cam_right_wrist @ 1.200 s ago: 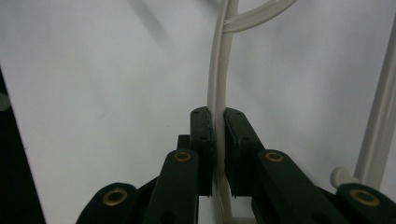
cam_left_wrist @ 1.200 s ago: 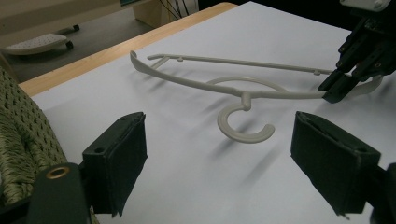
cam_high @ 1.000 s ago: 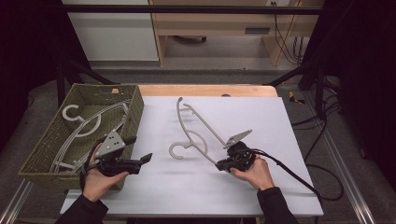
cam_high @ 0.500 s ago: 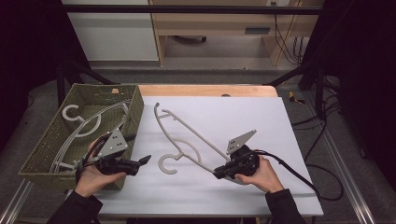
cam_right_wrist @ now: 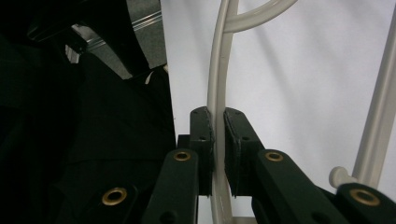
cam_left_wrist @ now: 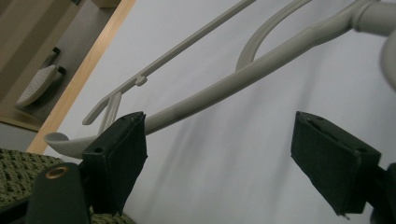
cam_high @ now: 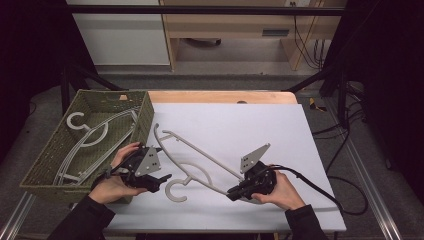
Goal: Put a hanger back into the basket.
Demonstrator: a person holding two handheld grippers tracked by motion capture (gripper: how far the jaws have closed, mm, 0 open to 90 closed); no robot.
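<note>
A beige plastic hanger (cam_high: 200,157) lies slanted across the white table (cam_high: 240,125), with its hook (cam_high: 175,192) toward the near edge. My right gripper (cam_high: 232,193) is shut on the hanger's near right end. In the right gripper view the pads (cam_right_wrist: 201,135) clamp the thin arm (cam_right_wrist: 217,70). My left gripper (cam_high: 164,178) is open just left of the hook, beside the basket. In the left gripper view (cam_left_wrist: 217,135) the hanger's arm (cam_left_wrist: 224,84) runs past the left jaw's tip, and nothing sits between the jaws.
A green woven basket (cam_high: 145,115) stands at the table's left edge and holds several more beige hangers (cam_high: 87,132). The right gripper's cable (cam_high: 320,190) loops off to the right. A wooden strip (cam_high: 220,96) borders the far edge.
The hanger has swung its far end leftward toward the basket and slid nearer, held by the right gripper. The left gripper has edged right toward the hook.
</note>
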